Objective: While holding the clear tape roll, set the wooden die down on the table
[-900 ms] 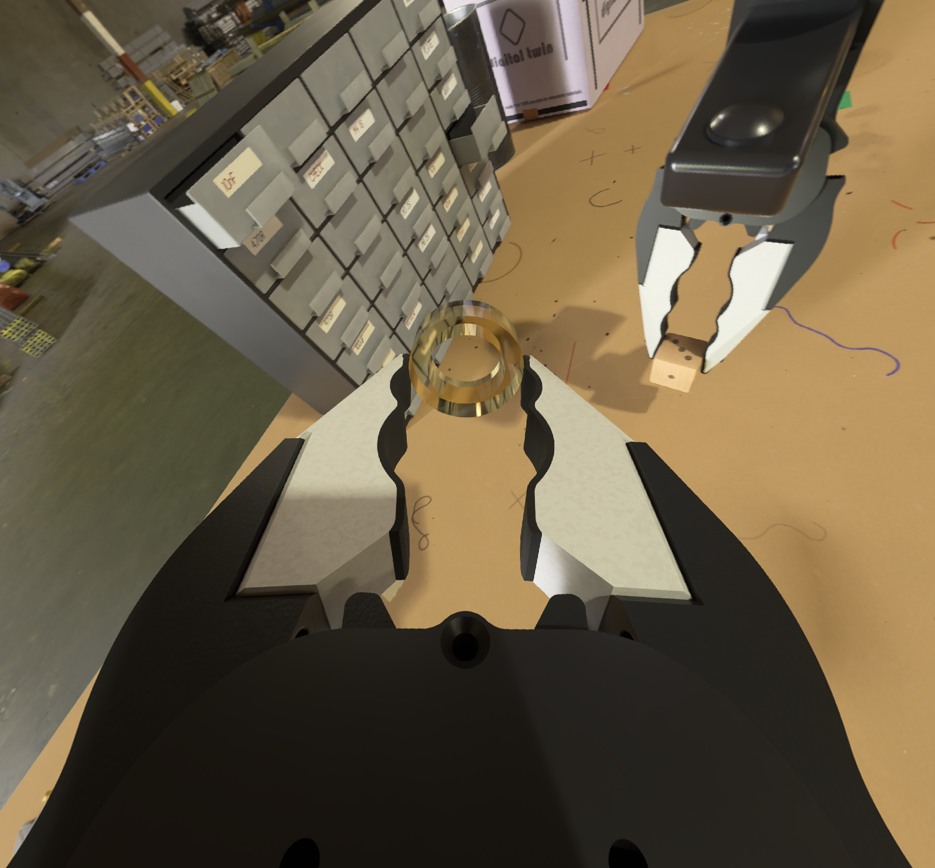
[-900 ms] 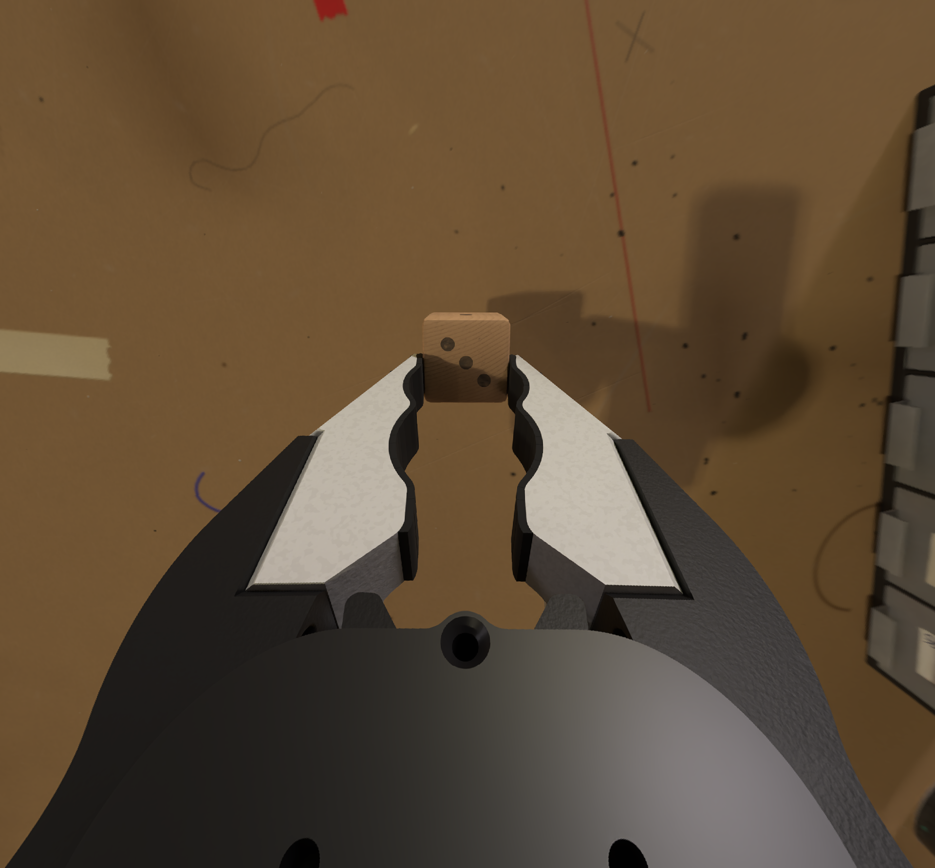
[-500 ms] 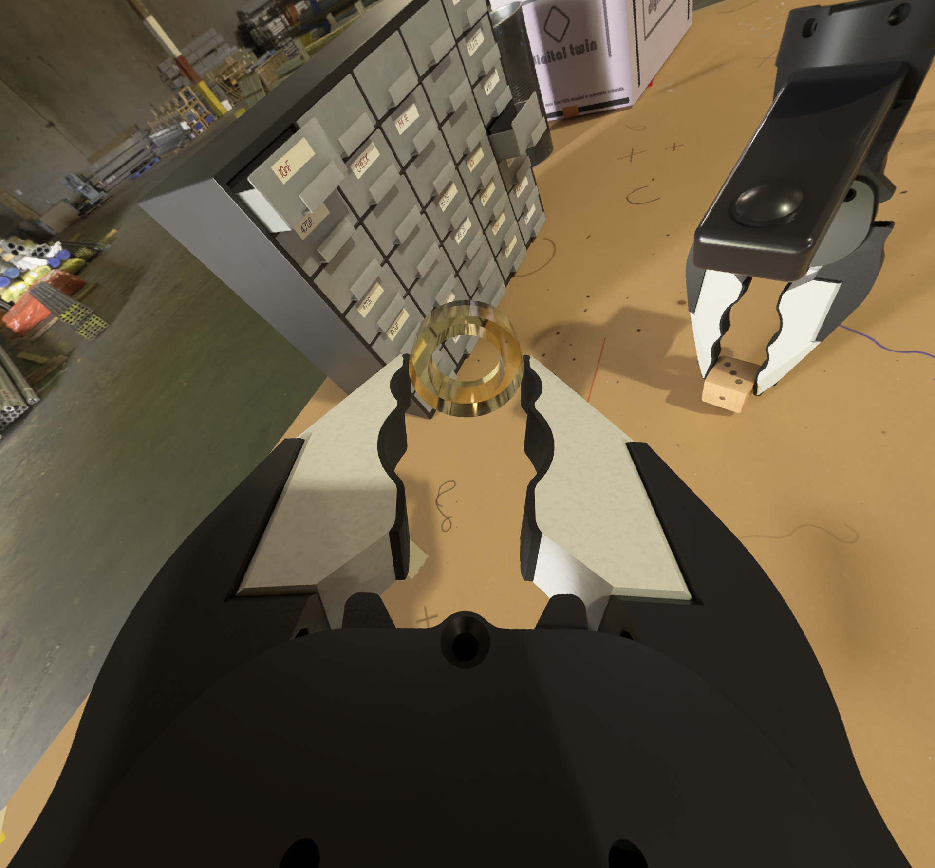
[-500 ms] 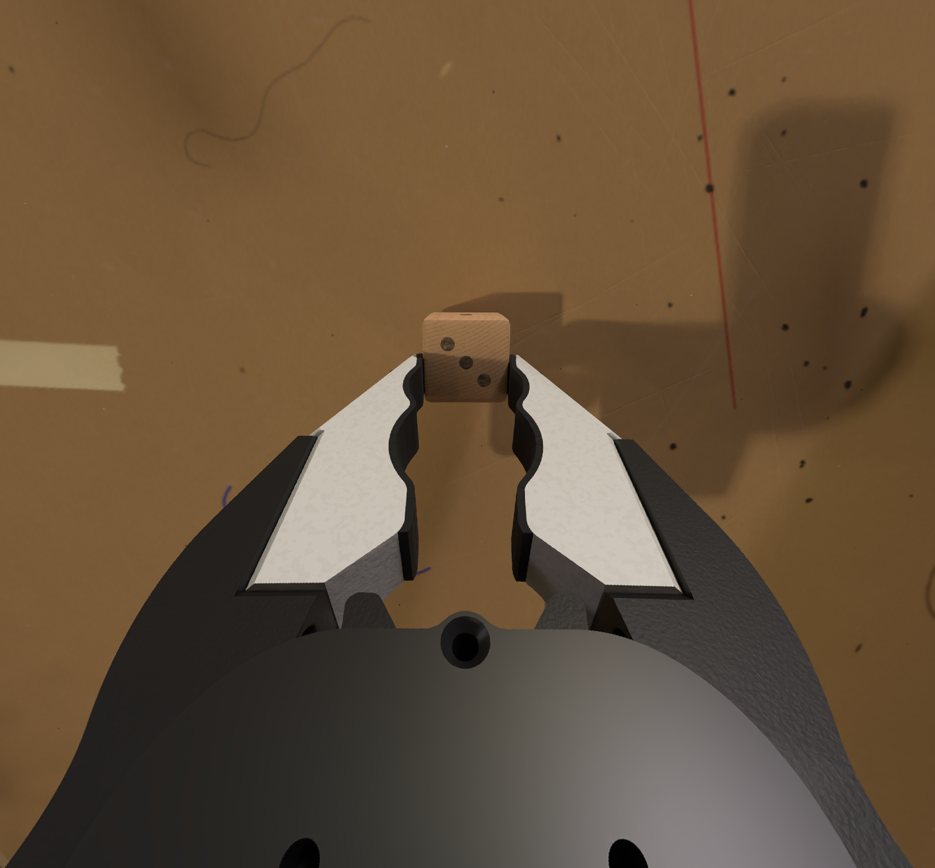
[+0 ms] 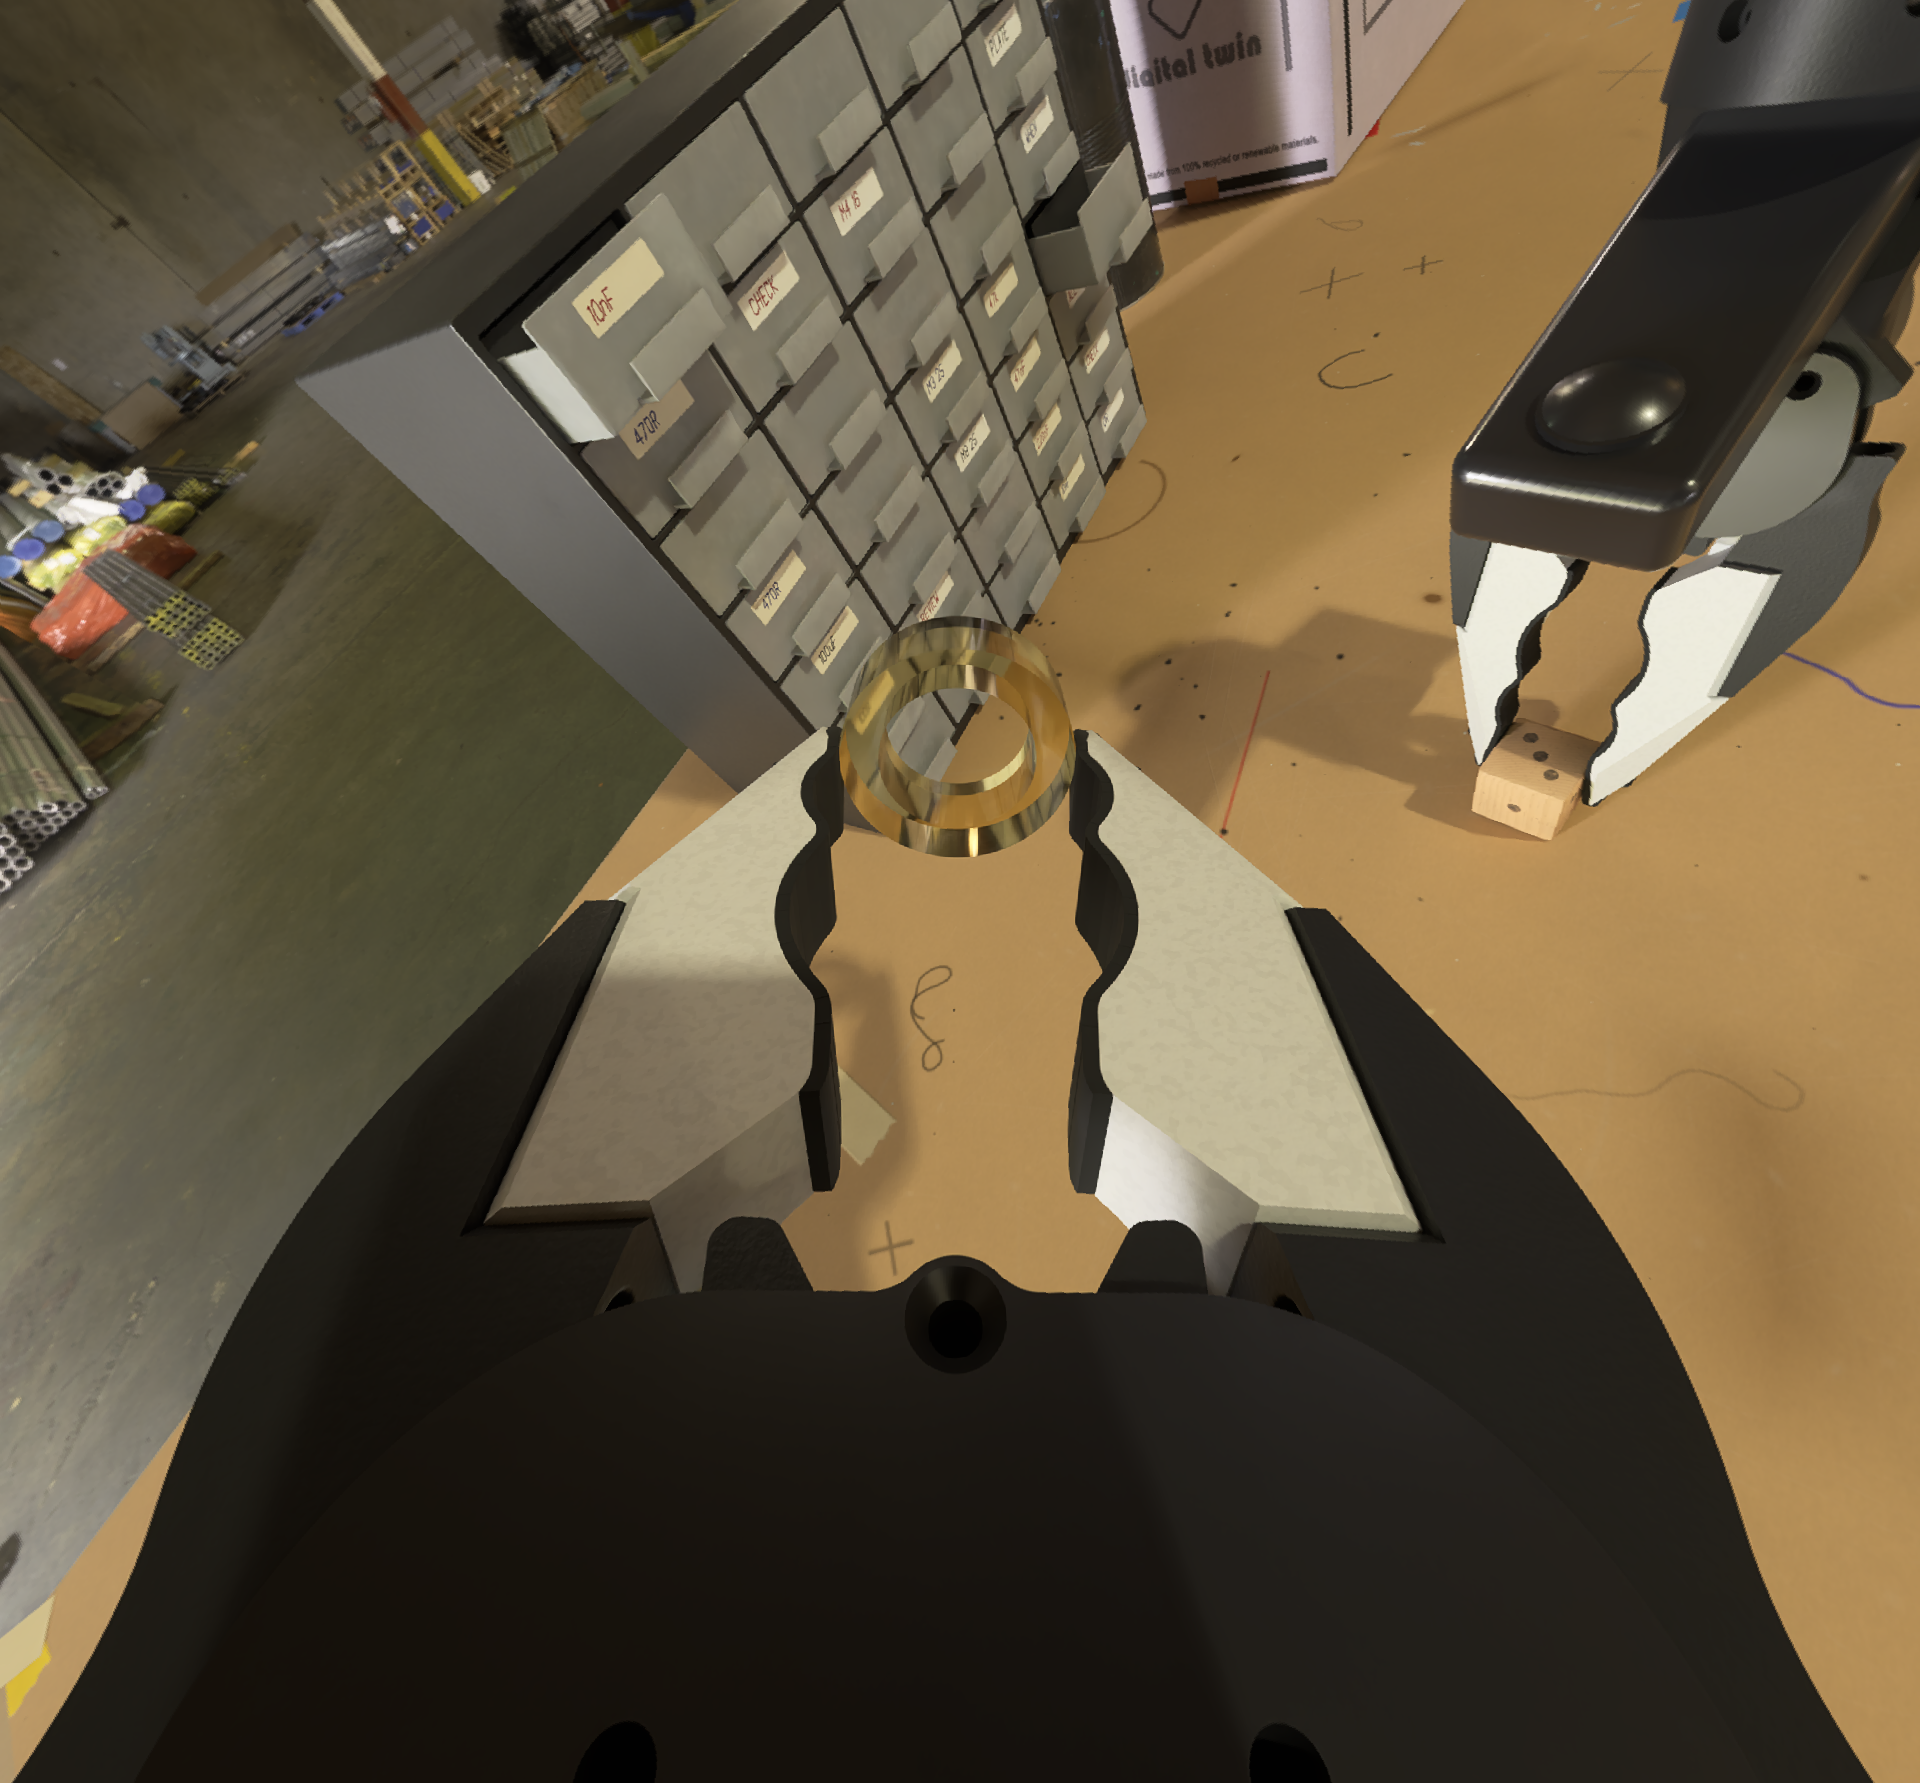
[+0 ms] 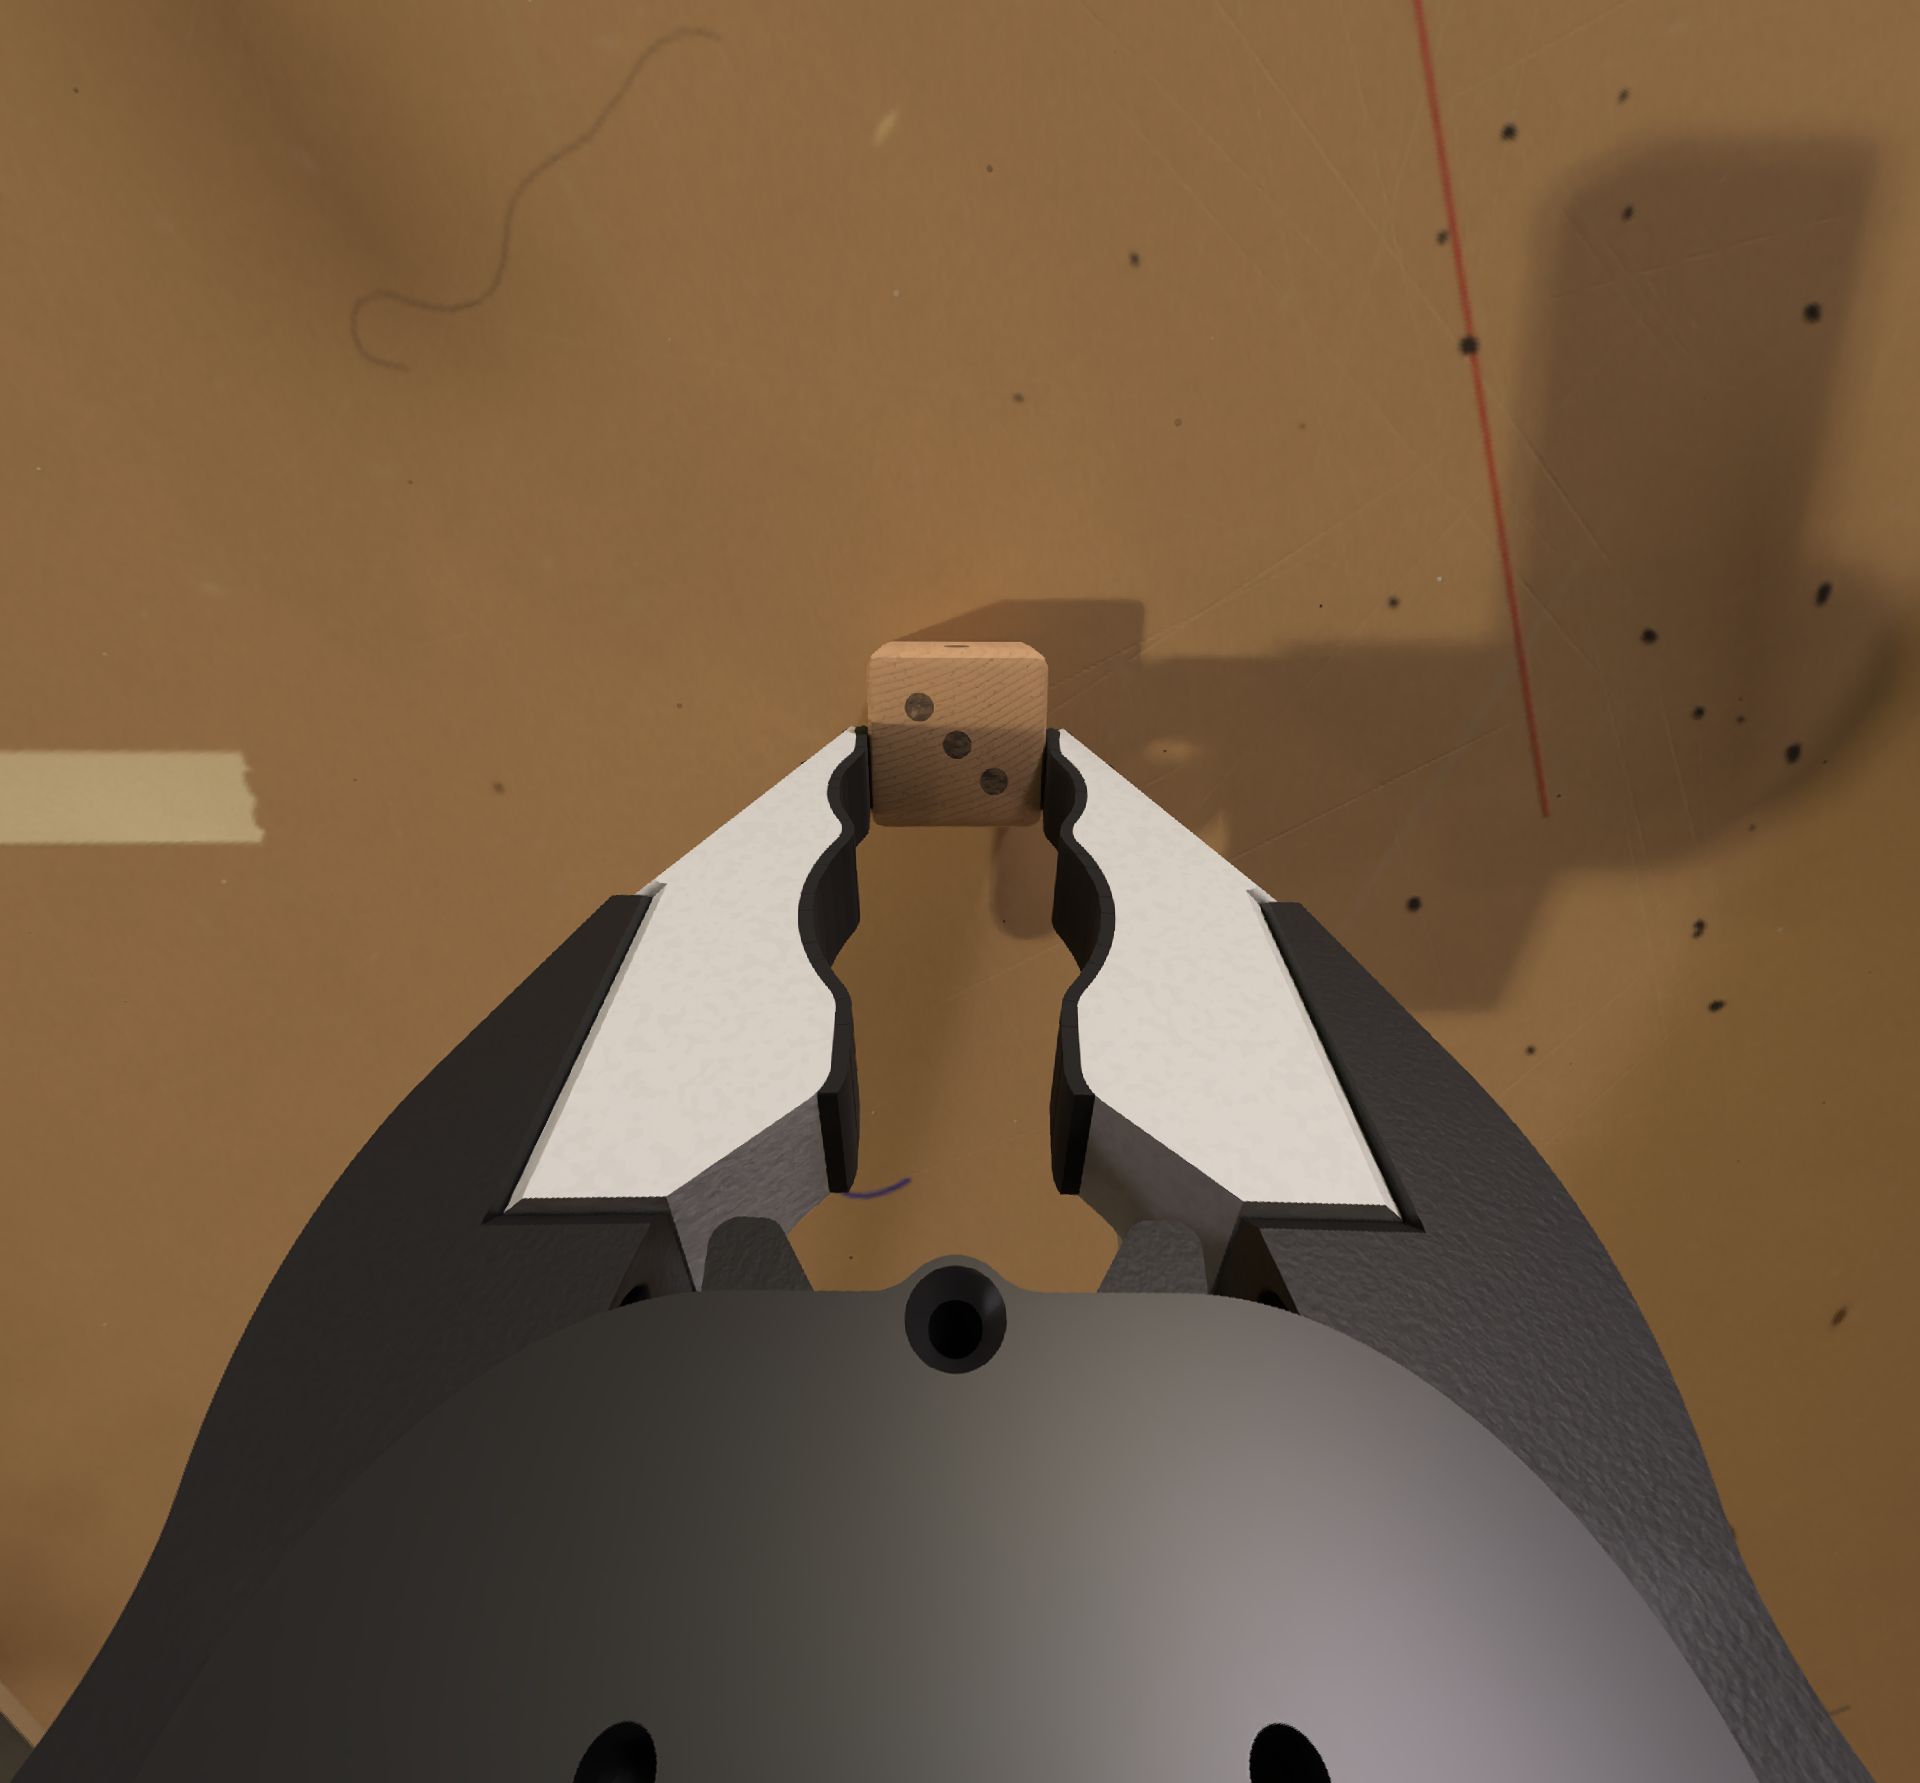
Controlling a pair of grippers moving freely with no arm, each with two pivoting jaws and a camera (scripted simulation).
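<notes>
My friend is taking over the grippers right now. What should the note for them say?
Left gripper: shut on the tape roll, held up above the table, near the drawer cabinet.
Right gripper: shut on the die, pointing down.
The die looks to be touching the table, or nearly so; its shadow meets it.
Done: die brought down, roll held.
Left: open the right gripper, lift it away, and keep the left one shut.
</notes>
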